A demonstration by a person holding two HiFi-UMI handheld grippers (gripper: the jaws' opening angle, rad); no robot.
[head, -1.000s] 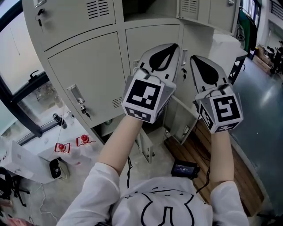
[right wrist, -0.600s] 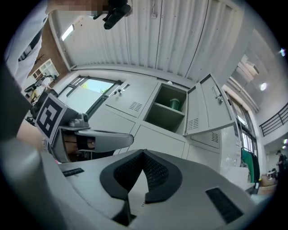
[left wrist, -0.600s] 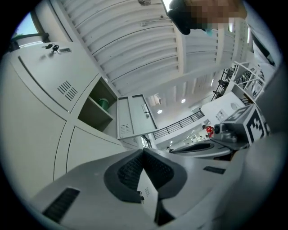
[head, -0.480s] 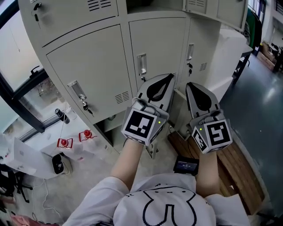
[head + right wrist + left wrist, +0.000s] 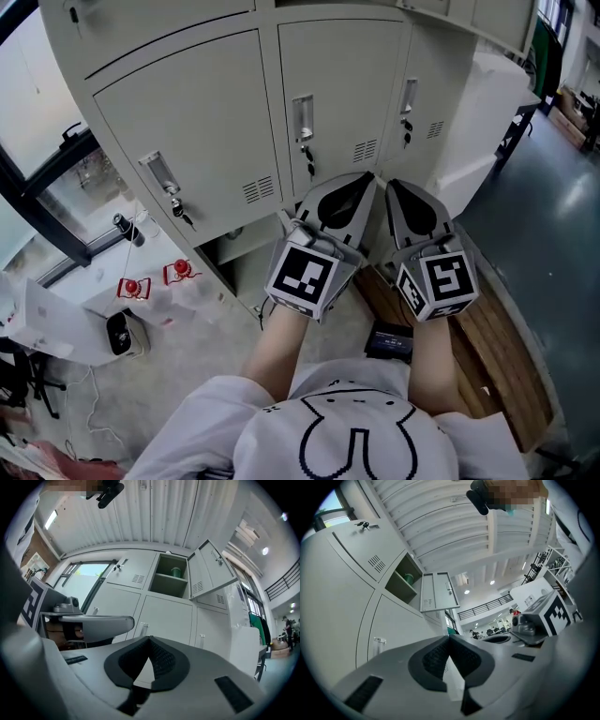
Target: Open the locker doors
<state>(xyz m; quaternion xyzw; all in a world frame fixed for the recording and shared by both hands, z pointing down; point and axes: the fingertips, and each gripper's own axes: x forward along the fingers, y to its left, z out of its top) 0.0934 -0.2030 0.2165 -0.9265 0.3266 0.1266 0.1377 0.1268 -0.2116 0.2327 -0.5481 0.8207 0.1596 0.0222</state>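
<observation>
A cream-grey locker bank fills the head view. Its three lower doors, left (image 5: 187,112), middle (image 5: 342,66) and right (image 5: 441,66), stand closed, each with a handle (image 5: 302,112) and a hanging key. My left gripper (image 5: 361,180) and right gripper (image 5: 392,186) are side by side below the middle door, apart from it, both shut and holding nothing. In the right gripper view, an upper compartment (image 5: 171,581) is open with its door (image 5: 211,573) swung out, beyond the shut right gripper (image 5: 150,639). In the left gripper view, the left gripper (image 5: 450,637) is also shut.
A wooden pallet (image 5: 502,356) and a black device (image 5: 386,339) lie on the floor at the right. Two small red items (image 5: 131,288) sit on a low white surface at the left, by a black window frame (image 5: 37,216). A white cabinet (image 5: 487,103) adjoins the lockers.
Both grippers have come down and back toward the person's body, away from the locker fronts. The lower doors' handles are now uncovered. Both jaws stayed shut.
</observation>
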